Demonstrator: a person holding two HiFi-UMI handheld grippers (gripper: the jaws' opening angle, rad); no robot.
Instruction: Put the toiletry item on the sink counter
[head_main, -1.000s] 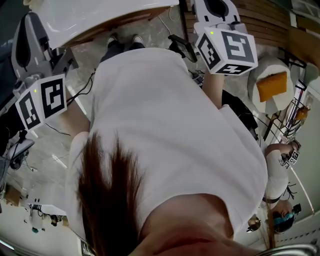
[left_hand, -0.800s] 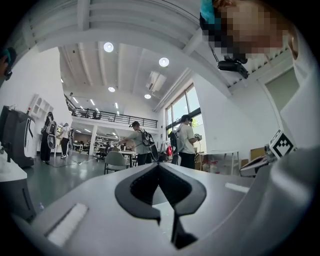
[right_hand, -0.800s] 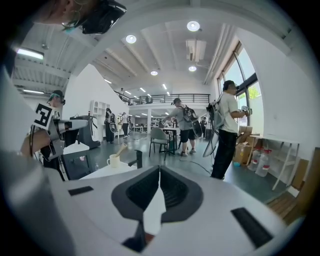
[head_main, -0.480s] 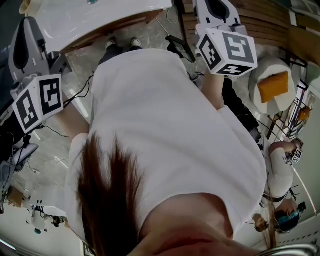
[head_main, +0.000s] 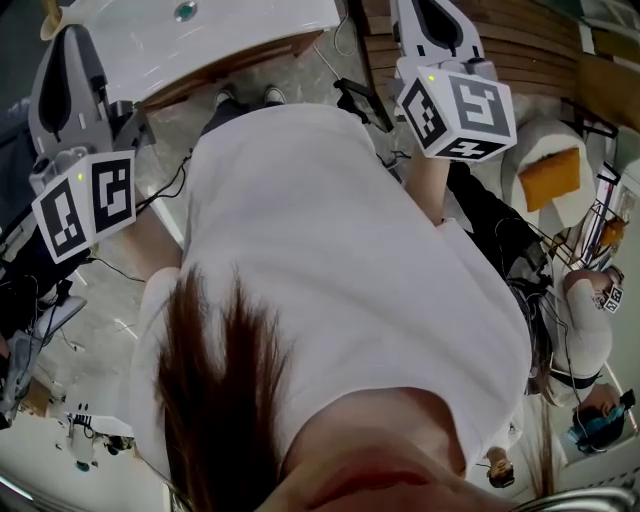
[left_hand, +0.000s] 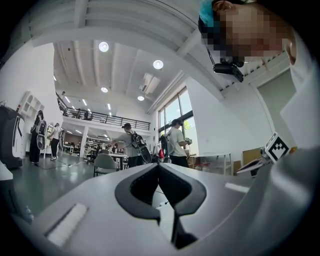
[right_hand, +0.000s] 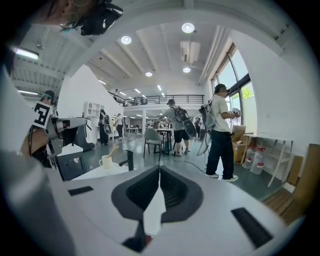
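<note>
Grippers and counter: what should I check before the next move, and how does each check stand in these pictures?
1. Left gripper empty: ok, jaws together with nothing between them.
2. Right gripper empty: ok, jaws together with nothing between them.
3. Jaws open for a grasp: not ok, both are shut.
4. Counter in view: ok, it lies past the person's feet in the head view.
5. Pick target identified: cannot tell. The only candidate is a cup with a stick in it, beside a black faucet.
6. Grippers aimed at a target: not ok, both point out into the hall.
</note>
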